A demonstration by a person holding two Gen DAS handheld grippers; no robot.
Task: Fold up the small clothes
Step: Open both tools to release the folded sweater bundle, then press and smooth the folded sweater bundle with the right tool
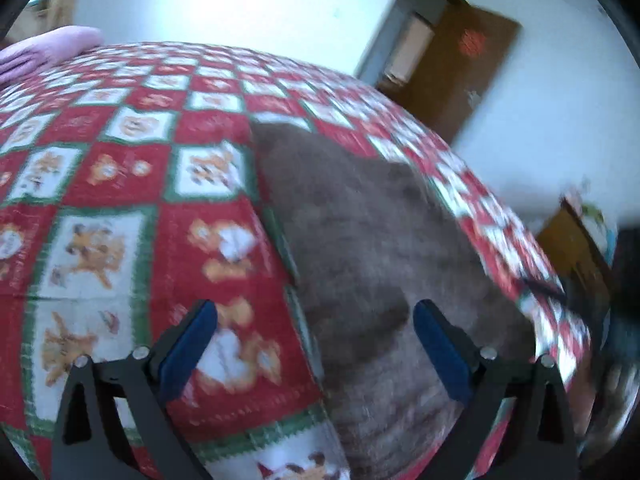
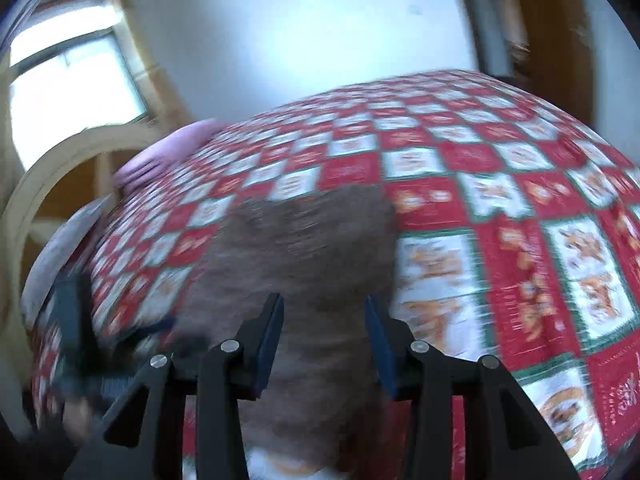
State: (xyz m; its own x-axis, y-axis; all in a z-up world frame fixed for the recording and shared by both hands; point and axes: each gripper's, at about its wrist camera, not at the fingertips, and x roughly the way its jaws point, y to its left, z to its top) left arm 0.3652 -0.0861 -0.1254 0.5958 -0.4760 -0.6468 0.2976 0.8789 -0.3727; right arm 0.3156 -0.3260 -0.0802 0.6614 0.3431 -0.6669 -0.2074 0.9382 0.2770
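We see left claw (image 1: 314, 334) spread wide, nothing gripped, over near left edge of brown garment (image 1: 360, 240). Right claw (image 2: 324, 336) partly apart, empty, above garment's near end. Garment lies flat on checkered bedspread (image 1: 120, 160), long axis near-to-far. Pink folded cloth (image 1: 44, 50) far left.

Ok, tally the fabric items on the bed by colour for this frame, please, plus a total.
Brown-grey garment: 1
Pink folded cloth, at the bed's far edge: 1
Red, white and green checked bedspread: 1
Total: 3
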